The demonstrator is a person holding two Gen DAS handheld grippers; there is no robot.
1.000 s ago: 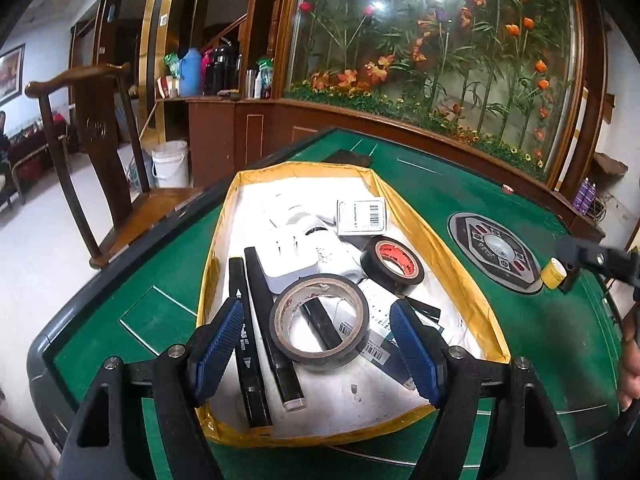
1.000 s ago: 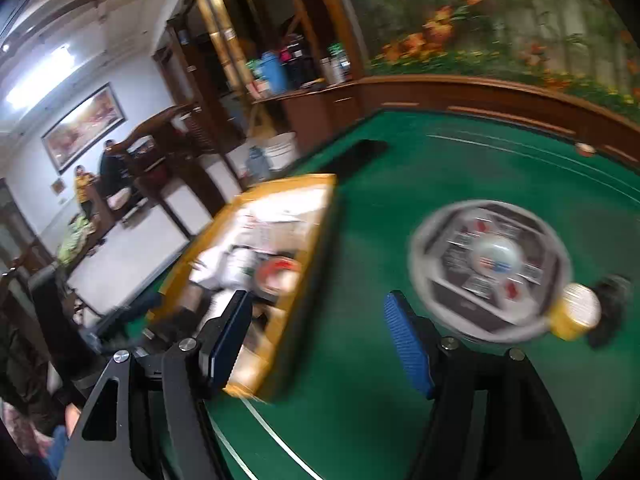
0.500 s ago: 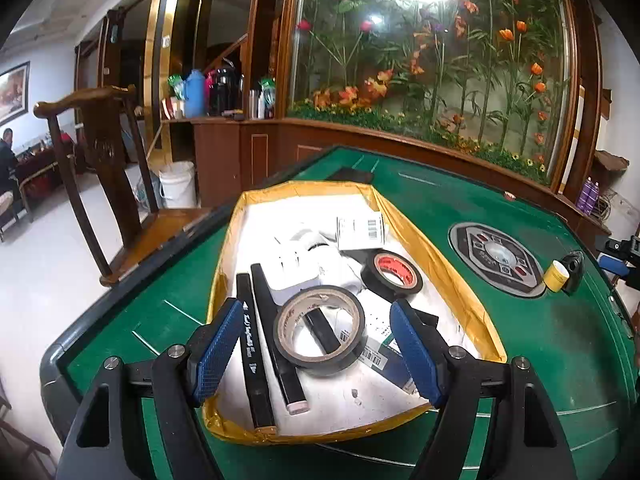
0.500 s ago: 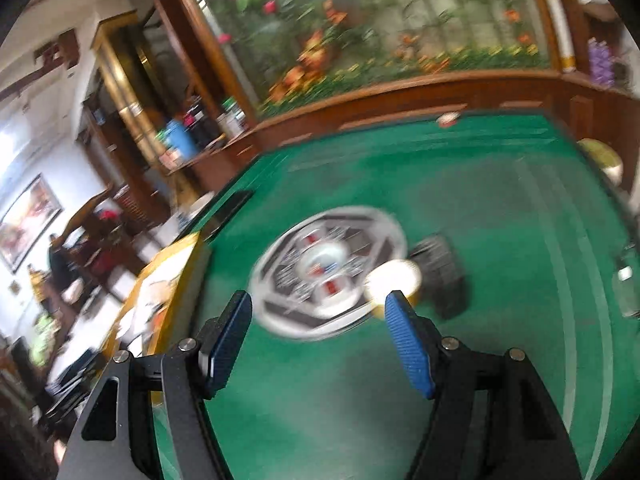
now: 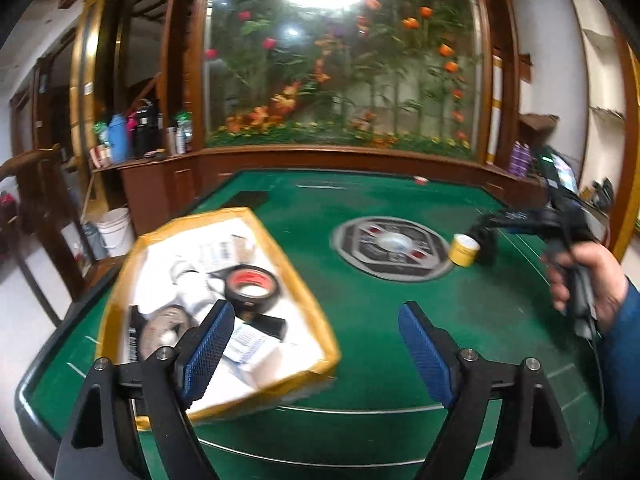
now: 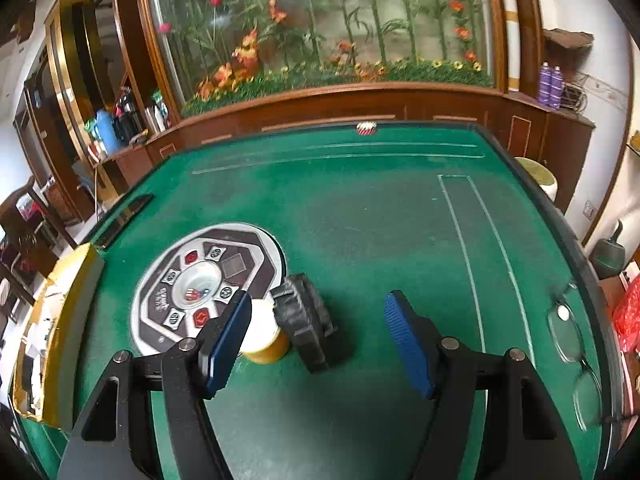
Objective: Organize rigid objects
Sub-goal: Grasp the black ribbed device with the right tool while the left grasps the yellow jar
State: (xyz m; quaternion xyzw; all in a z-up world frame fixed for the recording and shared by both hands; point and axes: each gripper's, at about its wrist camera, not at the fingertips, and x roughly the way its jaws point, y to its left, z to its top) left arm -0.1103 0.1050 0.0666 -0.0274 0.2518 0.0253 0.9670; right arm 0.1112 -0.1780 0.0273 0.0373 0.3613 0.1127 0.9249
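A yellow-rimmed box (image 5: 280, 248) with a white floor stands on the left of the green table (image 5: 360, 360). It holds a black tape roll (image 5: 250, 284), a grey tape roll (image 5: 160, 328), markers and small cartons. My left gripper (image 5: 315, 310) hovers past the box's near right corner; its jaws are opening and nothing is between them. A yellow spool (image 6: 266, 340) and a black ribbed block (image 6: 308, 320) stand together by the round panel (image 6: 208, 284). My right gripper (image 6: 319, 298) is open just above them. The block lies between its fingers, untouched, and the spool sits behind the left finger.
A hand (image 5: 580, 276) holds the right gripper (image 5: 492, 220) at the table's right side. Glasses (image 6: 572, 344) lie near the right edge, and a small red-and-white item (image 6: 366, 128) sits at the far rim. Wooden cabinets and a flower display stand behind the table.
The left view has swung right, so the box slid to its left and the jaws spread wider. The right gripper swept from the box to the spool and block and came lower.
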